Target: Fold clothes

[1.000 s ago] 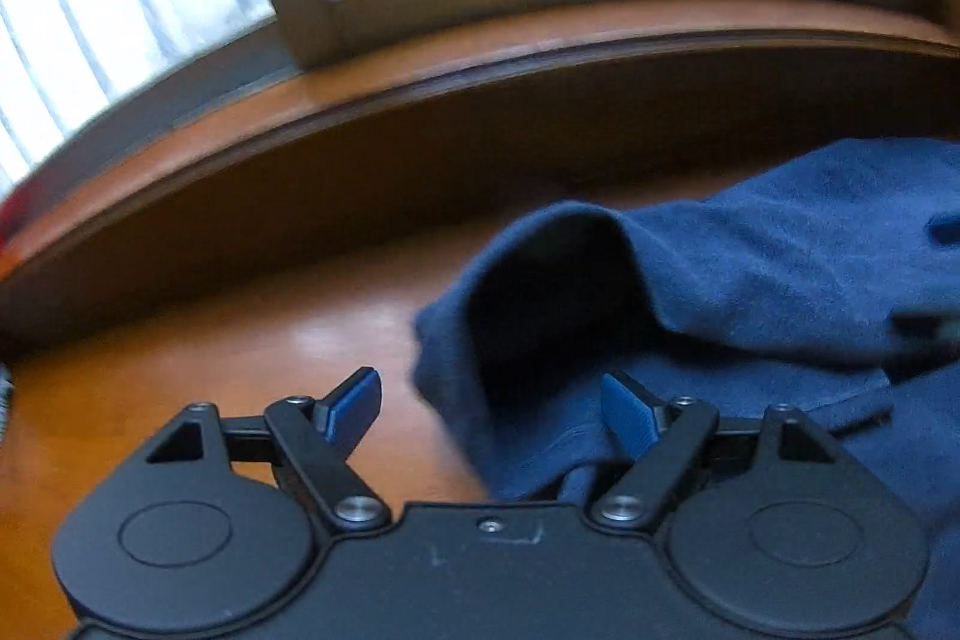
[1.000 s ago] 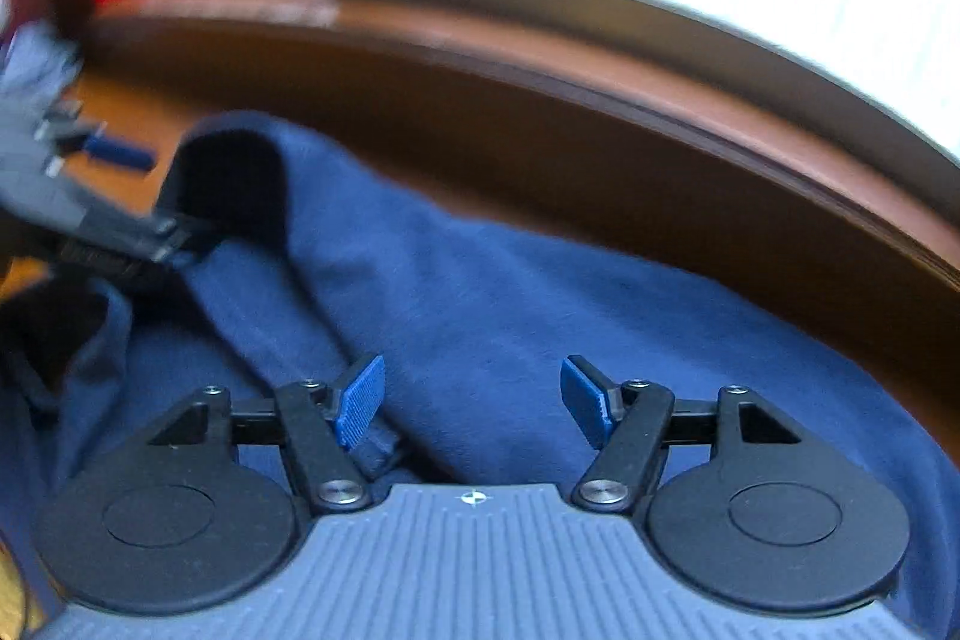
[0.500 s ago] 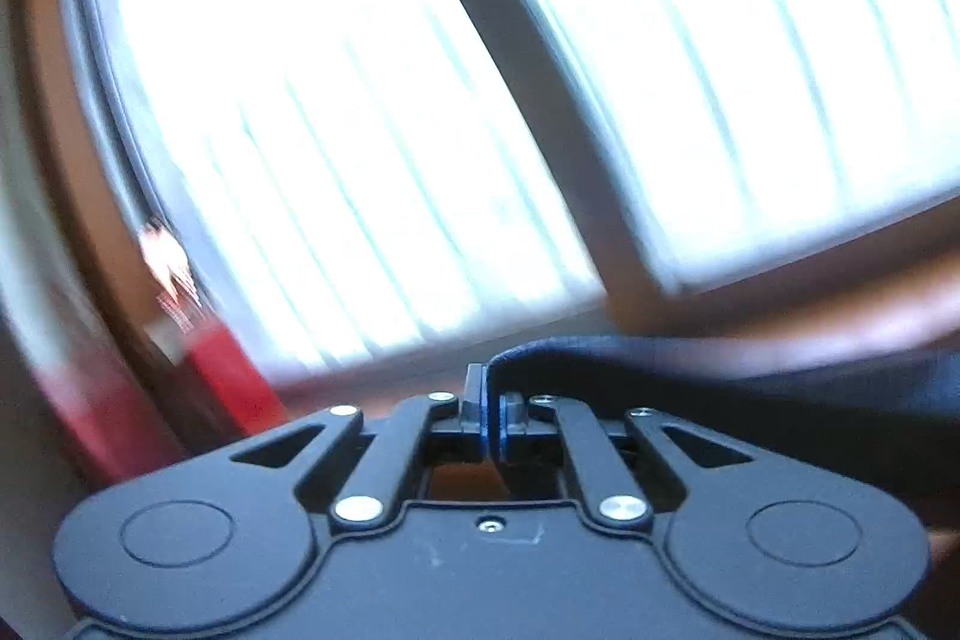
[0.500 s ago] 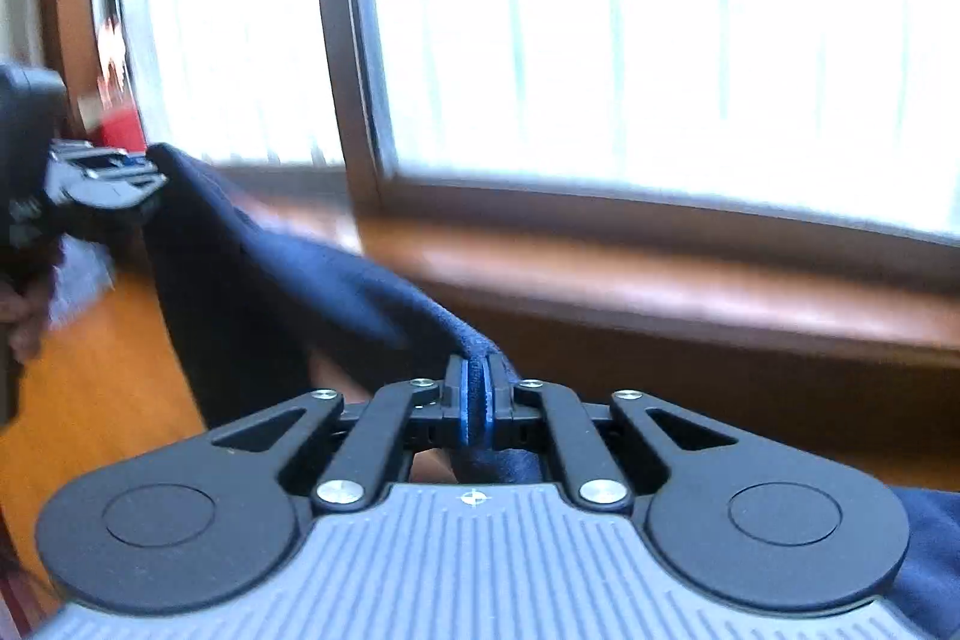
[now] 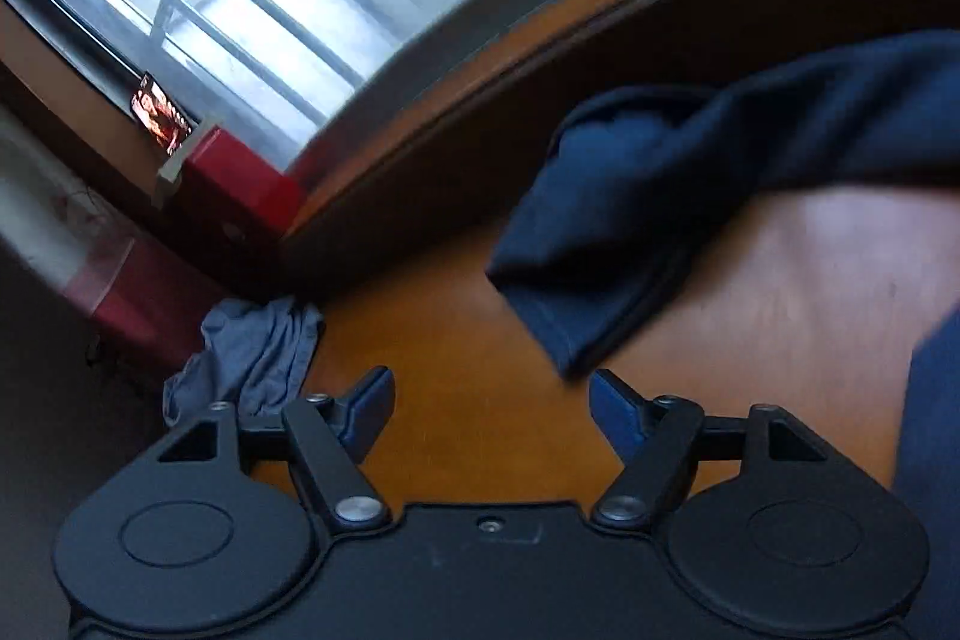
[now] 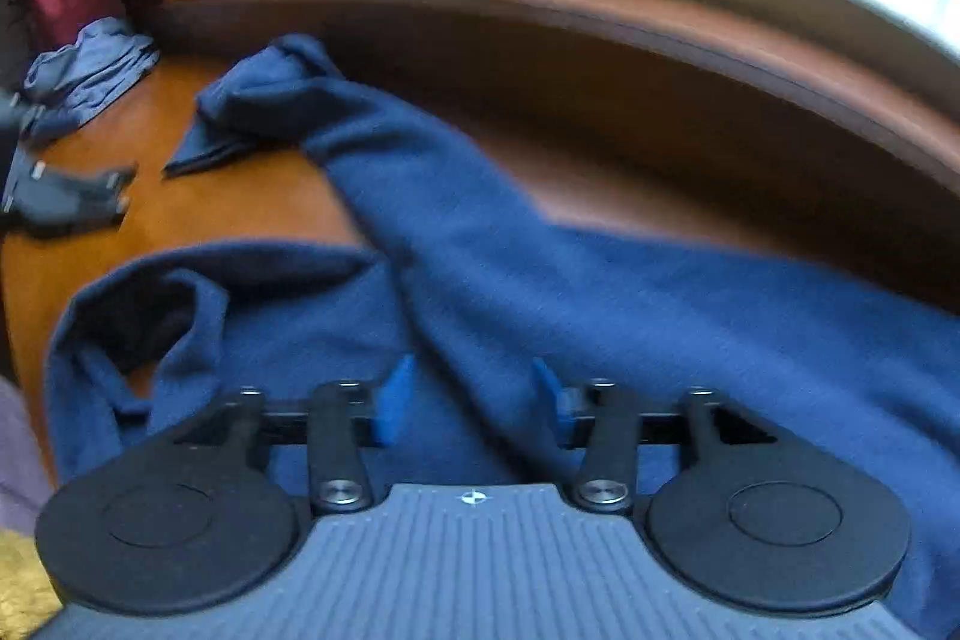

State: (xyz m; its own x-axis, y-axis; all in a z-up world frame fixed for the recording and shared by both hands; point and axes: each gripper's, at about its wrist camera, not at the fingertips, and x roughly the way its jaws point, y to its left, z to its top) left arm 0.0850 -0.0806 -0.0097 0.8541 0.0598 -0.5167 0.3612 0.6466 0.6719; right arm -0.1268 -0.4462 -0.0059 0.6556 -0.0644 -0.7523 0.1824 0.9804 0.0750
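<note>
Half a second back, both pinching the navy blue cotton garment [image 6: 540, 292] aloft; now released, jaws just opened, cloth dropped onto the orange-brown wooden table [image 5: 480, 340]. Sleeve flung out toward the crumpled grey cloth [image 6: 90, 70], so probably a spread-out before folding proper. Left gripper [image 5: 492, 400] spread, empty, sleeve cuff just ahead. Right gripper [image 6: 474, 394] spread over the garment's body, fabric between but not pressed.

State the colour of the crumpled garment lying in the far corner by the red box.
Grey-blue garment, paler than the navy one; clearest in the left wrist view.
</note>
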